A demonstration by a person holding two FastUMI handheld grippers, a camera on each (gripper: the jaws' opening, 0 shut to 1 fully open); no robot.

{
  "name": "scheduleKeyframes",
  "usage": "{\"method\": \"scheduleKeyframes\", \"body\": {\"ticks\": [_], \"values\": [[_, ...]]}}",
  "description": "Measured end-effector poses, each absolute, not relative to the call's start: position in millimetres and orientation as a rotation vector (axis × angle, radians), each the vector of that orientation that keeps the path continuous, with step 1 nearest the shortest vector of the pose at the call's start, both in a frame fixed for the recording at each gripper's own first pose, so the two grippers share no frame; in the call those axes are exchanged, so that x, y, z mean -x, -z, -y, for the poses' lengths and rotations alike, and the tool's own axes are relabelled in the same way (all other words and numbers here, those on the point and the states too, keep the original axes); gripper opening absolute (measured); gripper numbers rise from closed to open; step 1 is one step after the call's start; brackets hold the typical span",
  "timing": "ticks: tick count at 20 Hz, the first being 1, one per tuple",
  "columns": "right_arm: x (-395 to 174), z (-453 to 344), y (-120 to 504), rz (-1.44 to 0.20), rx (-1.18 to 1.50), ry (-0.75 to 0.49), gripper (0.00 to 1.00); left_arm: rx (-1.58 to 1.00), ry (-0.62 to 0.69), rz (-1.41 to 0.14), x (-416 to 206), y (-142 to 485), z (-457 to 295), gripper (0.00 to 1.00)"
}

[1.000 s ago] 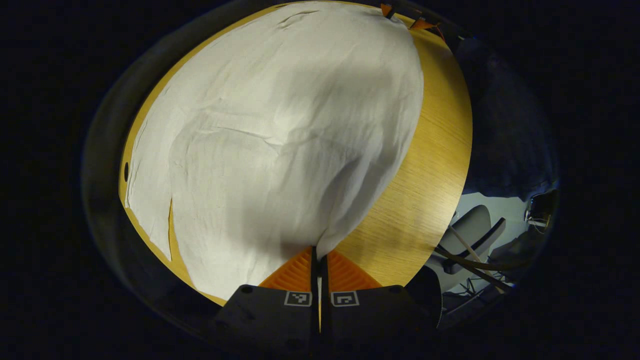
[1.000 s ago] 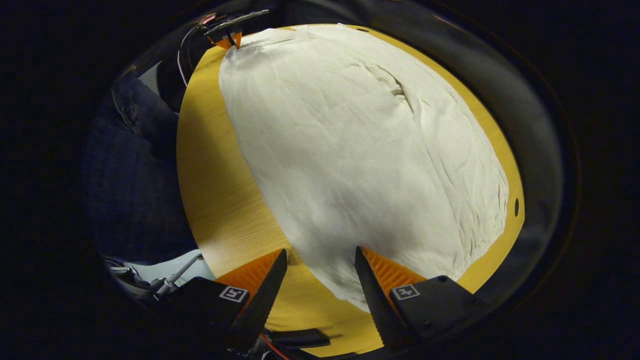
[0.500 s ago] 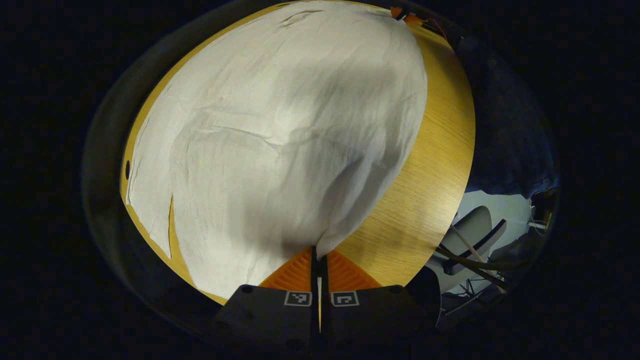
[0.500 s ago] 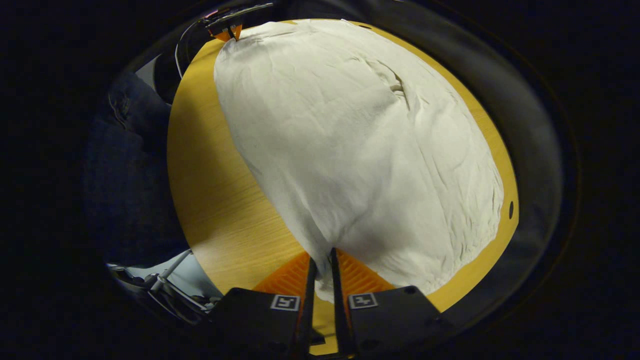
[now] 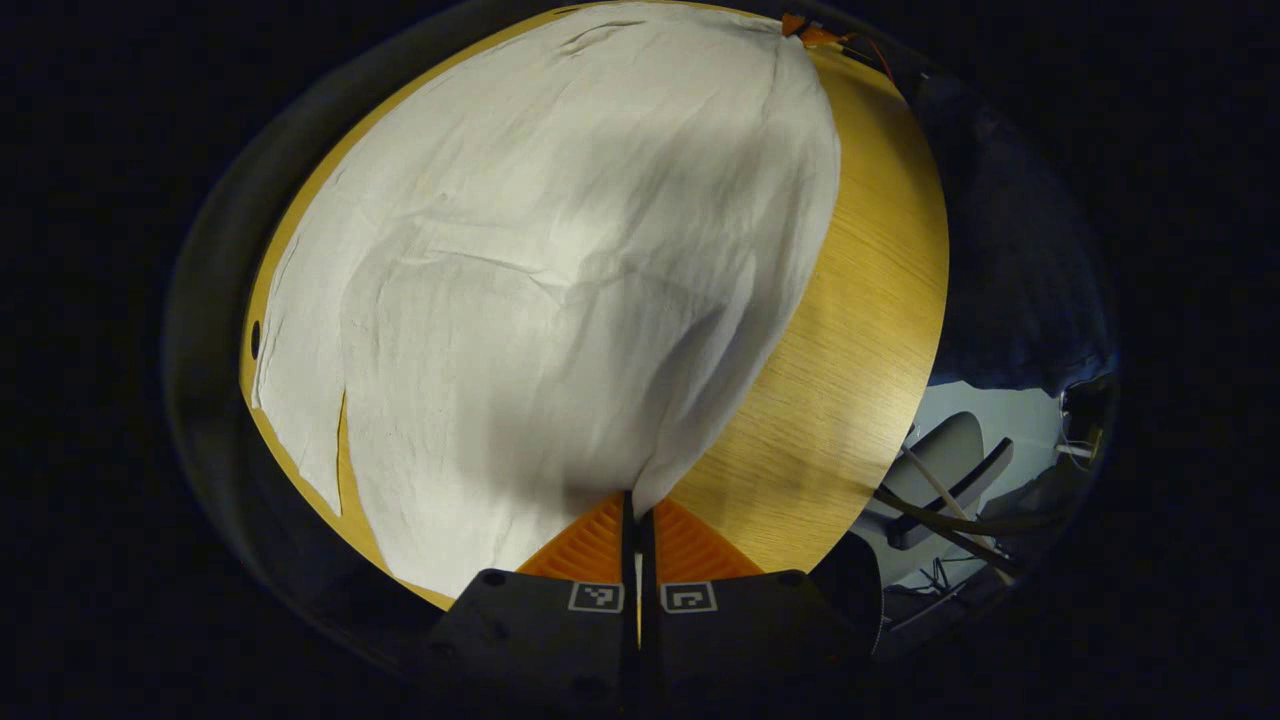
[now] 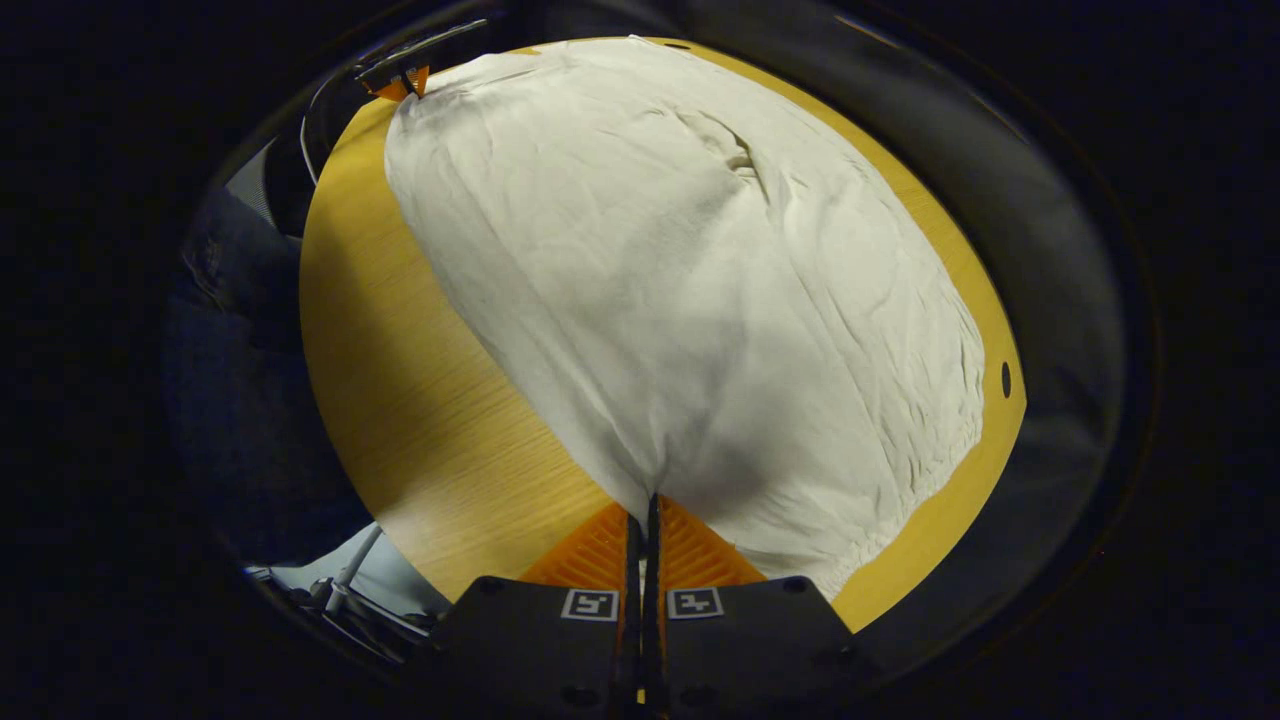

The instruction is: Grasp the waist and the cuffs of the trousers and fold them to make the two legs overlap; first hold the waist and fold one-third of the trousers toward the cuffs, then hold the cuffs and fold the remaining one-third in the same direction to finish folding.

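Trousers lie spread flat over most of the table, reaching close to the far edge, with bare wood showing along the near edge; which end is waist and which is cuffs cannot be told from either view.

Risks, as judgement: each grip sits on a thin bit of hem right at the near edge of the cloth, so a quick lift could pull the fabric out of one pinch; if one side slips, the fold would go skew and the two legs would not overlap; uneven lift height between the hands would drag the lower layer across the wood and bunch it; existing wrinkles in the middle may get trapped in the fold.

Left gripper: fingers closed to a thin slit, the cloth edge nipped between them; fabric rises in a small tented peak at the tips.

Right gripper: fingers likewise pressed nearly together, clamped on the cloth edge, which draws to a point at the tips; the left gripper also appears far off at the opposite end of that edge.
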State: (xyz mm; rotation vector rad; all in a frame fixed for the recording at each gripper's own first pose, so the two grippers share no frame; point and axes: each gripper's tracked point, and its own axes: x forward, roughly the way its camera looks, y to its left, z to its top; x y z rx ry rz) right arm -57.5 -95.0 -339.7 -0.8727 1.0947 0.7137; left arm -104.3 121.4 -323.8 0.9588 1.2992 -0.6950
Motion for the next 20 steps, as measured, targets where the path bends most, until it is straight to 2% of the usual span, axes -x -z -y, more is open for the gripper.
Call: {"method": "scheduleKeyframes", "body": {"ticks": [5, 8, 14, 20], "values": [[30.4, 92.6, 303.1, -0.988, 0.817, -0.623, 0.04, -0.995, 0.674, -1.278, 86.5, 295.8, -124.8, 0.0], [4.5, 89.7, 283.1, -0.934, 0.76, -0.529, 0.04, -0.995, 0.588, -1.215, 46.7, 256.3, -130.6, 0.0], [-62.3, 84.3, 232.9, -0.788, 0.687, -0.35, 0.04, -1.074, 0.381, -1.042, -64.7, 184.2, -127.0, 0.0], [-139.1, 74.9, 181.3, -0.629, 0.552, -0.186, 0.04, -1.137, 0.174, -0.909, -195.3, 149.9, -107.4, 0.0]]}}
